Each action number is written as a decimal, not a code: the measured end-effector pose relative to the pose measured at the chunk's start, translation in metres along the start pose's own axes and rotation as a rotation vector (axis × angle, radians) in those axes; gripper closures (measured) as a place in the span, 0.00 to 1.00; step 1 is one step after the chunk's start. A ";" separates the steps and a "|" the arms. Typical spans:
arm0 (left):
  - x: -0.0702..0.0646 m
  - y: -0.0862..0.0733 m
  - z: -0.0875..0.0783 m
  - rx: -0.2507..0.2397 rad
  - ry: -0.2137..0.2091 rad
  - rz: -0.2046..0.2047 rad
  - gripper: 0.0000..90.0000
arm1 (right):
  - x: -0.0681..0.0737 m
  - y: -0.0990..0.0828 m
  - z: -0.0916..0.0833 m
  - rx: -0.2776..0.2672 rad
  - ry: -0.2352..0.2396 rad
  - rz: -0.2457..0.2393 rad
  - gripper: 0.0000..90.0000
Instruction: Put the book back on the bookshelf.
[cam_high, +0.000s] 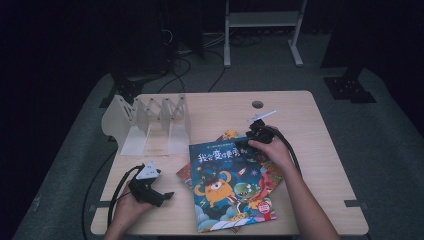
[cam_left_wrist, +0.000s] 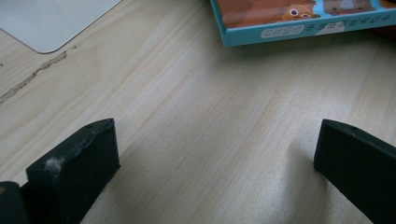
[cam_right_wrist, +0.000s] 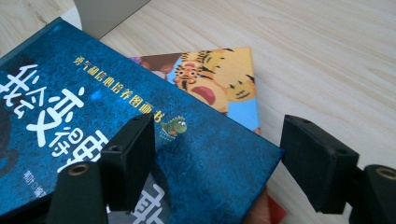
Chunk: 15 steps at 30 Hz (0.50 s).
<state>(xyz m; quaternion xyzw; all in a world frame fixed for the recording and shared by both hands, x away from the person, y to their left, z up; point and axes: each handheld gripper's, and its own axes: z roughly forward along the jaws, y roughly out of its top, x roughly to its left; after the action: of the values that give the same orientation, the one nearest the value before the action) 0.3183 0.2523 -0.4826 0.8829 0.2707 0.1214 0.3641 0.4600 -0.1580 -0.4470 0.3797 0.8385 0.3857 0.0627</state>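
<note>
The right gripper (cam_high: 248, 138) is hovering with jaws wide at the top corner of the blue book (cam_high: 227, 182), mid-frame on the table (cam_high: 300, 120). The left gripper (cam_high: 167, 195) is sitting lower left, jaws gaping wide over bare wood, holding nothing.

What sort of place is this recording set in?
Probably a lab or recording room, not a home: a lone wooden table in a dark space, cables and a metal stand on grey carpet behind it, and a white folding book rack beside stacked picture books.
</note>
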 end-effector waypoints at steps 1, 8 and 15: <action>0.000 0.000 0.000 0.000 0.001 0.003 0.00 | 0.001 0.000 0.001 -0.002 -0.003 -0.008 0.29; 0.000 0.000 0.000 0.000 0.000 -0.001 0.00 | 0.009 0.001 -0.007 0.035 -0.056 -0.024 0.32; 0.000 0.000 0.000 0.000 0.001 0.003 0.00 | 0.011 -0.002 -0.005 0.020 -0.021 -0.012 0.33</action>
<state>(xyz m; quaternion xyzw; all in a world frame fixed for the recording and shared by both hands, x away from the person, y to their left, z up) 0.3185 0.2524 -0.4825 0.8831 0.2697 0.1223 0.3639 0.4492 -0.1546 -0.4428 0.3791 0.8439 0.3731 0.0699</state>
